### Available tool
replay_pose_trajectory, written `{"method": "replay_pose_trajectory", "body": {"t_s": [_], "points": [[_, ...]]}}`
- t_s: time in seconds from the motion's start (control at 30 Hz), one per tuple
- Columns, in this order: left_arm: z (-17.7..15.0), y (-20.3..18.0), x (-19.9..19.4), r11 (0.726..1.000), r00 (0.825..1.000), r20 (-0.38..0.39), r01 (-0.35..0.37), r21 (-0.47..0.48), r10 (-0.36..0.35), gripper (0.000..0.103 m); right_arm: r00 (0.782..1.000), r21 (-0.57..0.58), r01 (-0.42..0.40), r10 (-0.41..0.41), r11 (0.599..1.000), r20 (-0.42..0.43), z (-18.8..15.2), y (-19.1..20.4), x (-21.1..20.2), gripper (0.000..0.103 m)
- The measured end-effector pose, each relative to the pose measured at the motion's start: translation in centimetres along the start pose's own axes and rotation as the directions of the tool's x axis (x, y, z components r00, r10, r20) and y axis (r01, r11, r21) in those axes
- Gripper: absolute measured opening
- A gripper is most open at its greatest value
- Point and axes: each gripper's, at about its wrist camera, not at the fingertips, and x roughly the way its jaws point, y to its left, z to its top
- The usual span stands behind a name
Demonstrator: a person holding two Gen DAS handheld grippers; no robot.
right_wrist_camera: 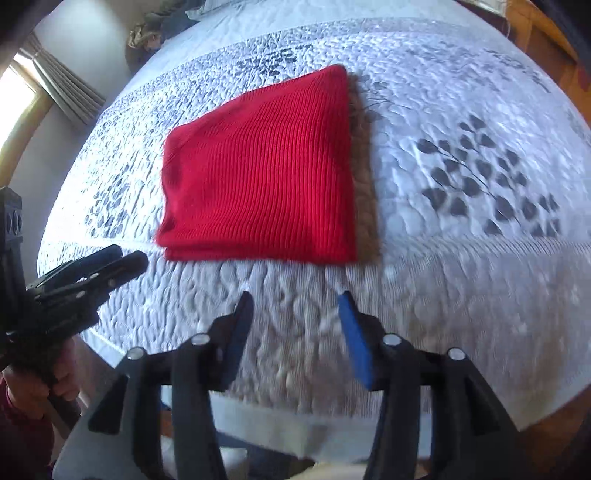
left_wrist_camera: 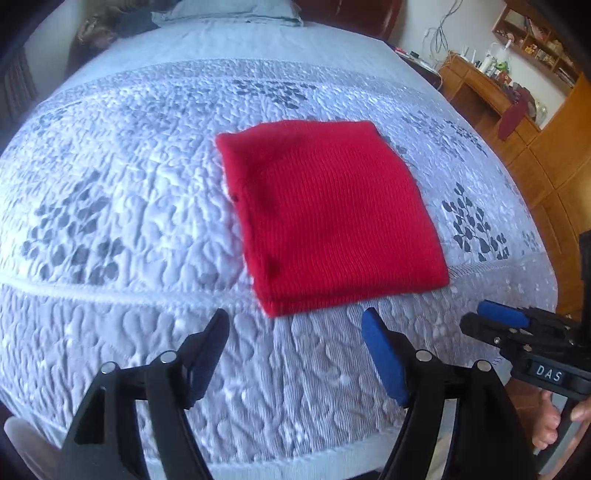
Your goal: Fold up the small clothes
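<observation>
A red knitted garment lies folded into a flat rectangle on the bed's quilted bedspread. It also shows in the right wrist view, with a brown furry trim along its right edge. My left gripper is open and empty, just short of the garment's near edge. My right gripper is open and empty, also near that edge. The right gripper shows at the right of the left wrist view, and the left gripper at the left of the right wrist view.
The white bedspread with grey leaf print covers the bed. A pillow and dark clothes lie at the head. A wooden desk with clutter and wooden cabinets stand to the right. A curtained window is at left.
</observation>
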Motion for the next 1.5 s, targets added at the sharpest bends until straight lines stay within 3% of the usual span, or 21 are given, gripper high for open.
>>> {"method": "replay_pose_trajectory", "body": {"t_s": [0.13, 0.27, 0.93, 1.5], "points": [[-1.6, 0.0, -2.1, 1.000, 1.000, 0.019, -0.020, -0.004, 0.020, 0.082, 0.999, 0.005, 0.047, -0.047, 0.999, 0.021, -1.9, 0.3, -1.8, 0.075], [-2.8, 0.0, -3.3, 0.999, 0.999, 0.020, -0.033, -0.013, 0.033, 0.083, 0.995, -0.013, 0.083, -0.082, 0.996, 0.057, -3.1, 0.9, -3.9, 0.087], [-3.8, -1.3, -8.4, 0.994, 0.987, 0.123, -0.106, 0.022, 0.102, 0.083, 0.991, -0.012, 0.097, -0.096, 0.995, 0.094, -3.6, 2.5, -6.7, 0.091], [-3.9, -1.6, -9.1, 0.989, 0.982, 0.130, -0.144, 0.027, 0.140, 0.083, 0.986, -0.022, 0.129, -0.126, 0.991, 0.106, -3.6, 3.6, -6.6, 0.091]]}}
